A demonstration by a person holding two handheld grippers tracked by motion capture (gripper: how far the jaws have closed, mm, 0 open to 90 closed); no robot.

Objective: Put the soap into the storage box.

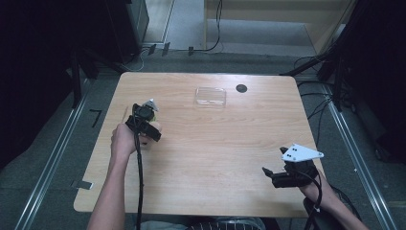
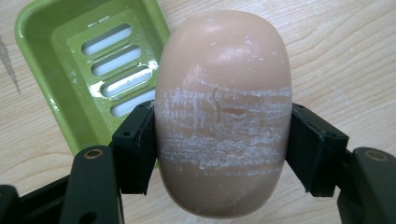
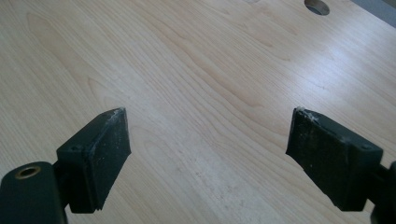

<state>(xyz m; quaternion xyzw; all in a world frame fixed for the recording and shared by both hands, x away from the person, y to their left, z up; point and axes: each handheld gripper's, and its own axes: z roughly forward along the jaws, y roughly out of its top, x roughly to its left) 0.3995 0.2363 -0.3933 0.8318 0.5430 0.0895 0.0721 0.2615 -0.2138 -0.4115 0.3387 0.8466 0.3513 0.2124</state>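
One right gripper (image 1: 269, 173), near table edge: jaws apart, nothing between them, apparently parked idle. One left gripper (image 2: 219, 140): pads clamped on both flanks of one soap bar (image 2: 223, 107), held above the wood beside one green soap dish (image 2: 42, 28), probably for setting down there. One clear lid (image 1: 210, 96), farther back. One table (image 1: 230, 143).

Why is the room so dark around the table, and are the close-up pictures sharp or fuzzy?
High view: light falls on the table while the room around it stays nearly black, and the picture is soft. Left gripper view: bright and sharp, scuffs on the soap show clearly, with glare on the green soap dish. Right gripper view: evenly lit wood grain, a pale sheen at upper right.
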